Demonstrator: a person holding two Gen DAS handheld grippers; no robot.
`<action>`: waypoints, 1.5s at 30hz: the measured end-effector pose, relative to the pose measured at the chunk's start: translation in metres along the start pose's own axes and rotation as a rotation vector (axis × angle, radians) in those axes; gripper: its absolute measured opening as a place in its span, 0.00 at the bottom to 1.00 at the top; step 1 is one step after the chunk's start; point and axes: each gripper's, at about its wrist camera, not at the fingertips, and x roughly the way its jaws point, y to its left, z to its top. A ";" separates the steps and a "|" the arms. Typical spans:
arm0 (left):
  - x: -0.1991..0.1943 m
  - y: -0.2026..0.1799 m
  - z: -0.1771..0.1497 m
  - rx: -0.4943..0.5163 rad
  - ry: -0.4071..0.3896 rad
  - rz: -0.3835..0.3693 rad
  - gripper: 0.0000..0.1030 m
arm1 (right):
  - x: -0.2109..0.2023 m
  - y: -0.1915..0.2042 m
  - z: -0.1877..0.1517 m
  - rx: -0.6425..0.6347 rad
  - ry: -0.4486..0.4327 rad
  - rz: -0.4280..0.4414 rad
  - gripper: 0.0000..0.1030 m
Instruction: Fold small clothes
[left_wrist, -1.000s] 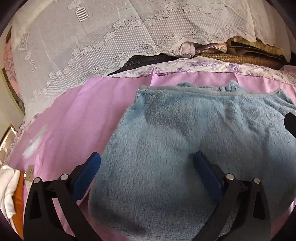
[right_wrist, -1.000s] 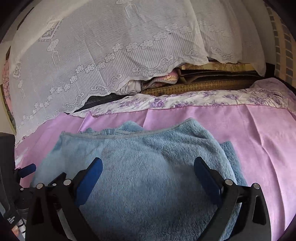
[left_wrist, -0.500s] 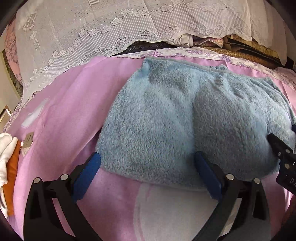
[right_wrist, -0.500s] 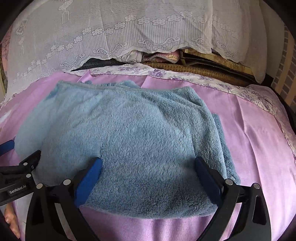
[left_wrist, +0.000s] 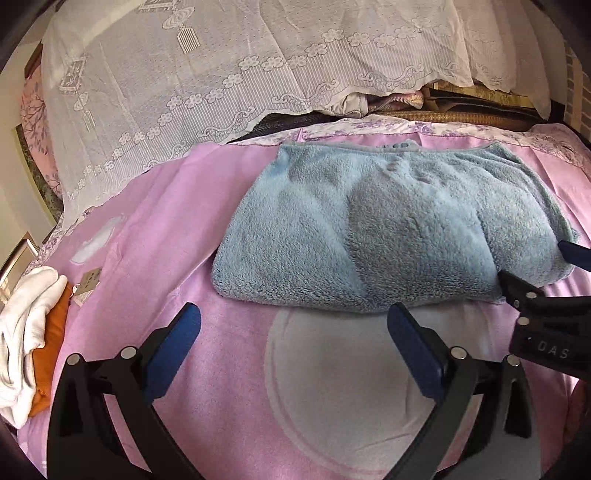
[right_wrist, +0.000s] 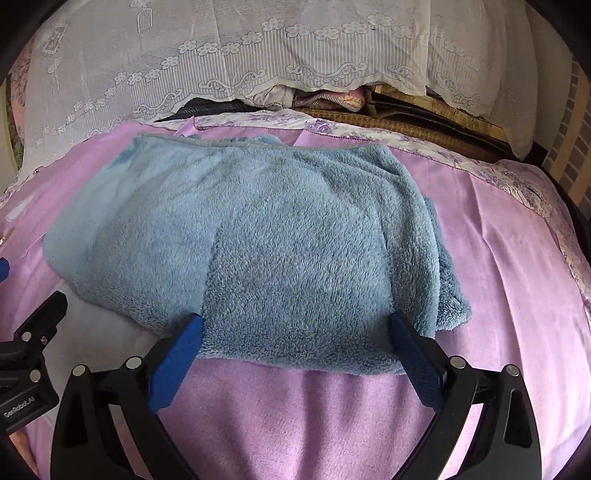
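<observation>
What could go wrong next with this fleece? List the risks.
1. Both grippers, left gripper and right gripper, are open near the blue fleece garment, so a shallow pinch may catch only the top layer.
2. Dragging it could wrinkle the pink sheet.
3. The thick pile may spring open after folding.

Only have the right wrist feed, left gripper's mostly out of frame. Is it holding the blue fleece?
Observer: No. The left gripper is open and holds nothing; its tips sit just short of the blue fleece garment, at its near edge.
Operator: What's under it?
Observer: The pink sheet, with a pale round print right there.
Operator: Anything further left?
Observer: A white cloth bunched against an orange item at the sheet's left edge.
</observation>
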 end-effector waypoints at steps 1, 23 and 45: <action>-0.002 -0.001 0.000 0.005 -0.007 0.001 0.95 | -0.001 0.001 0.000 -0.003 -0.003 -0.003 0.97; 0.072 -0.014 0.030 -0.199 0.158 -0.123 0.96 | -0.003 -0.061 0.002 0.302 -0.085 0.336 0.97; 0.074 -0.025 0.028 -0.141 0.168 -0.132 0.96 | 0.020 -0.147 -0.017 0.769 -0.028 0.582 0.97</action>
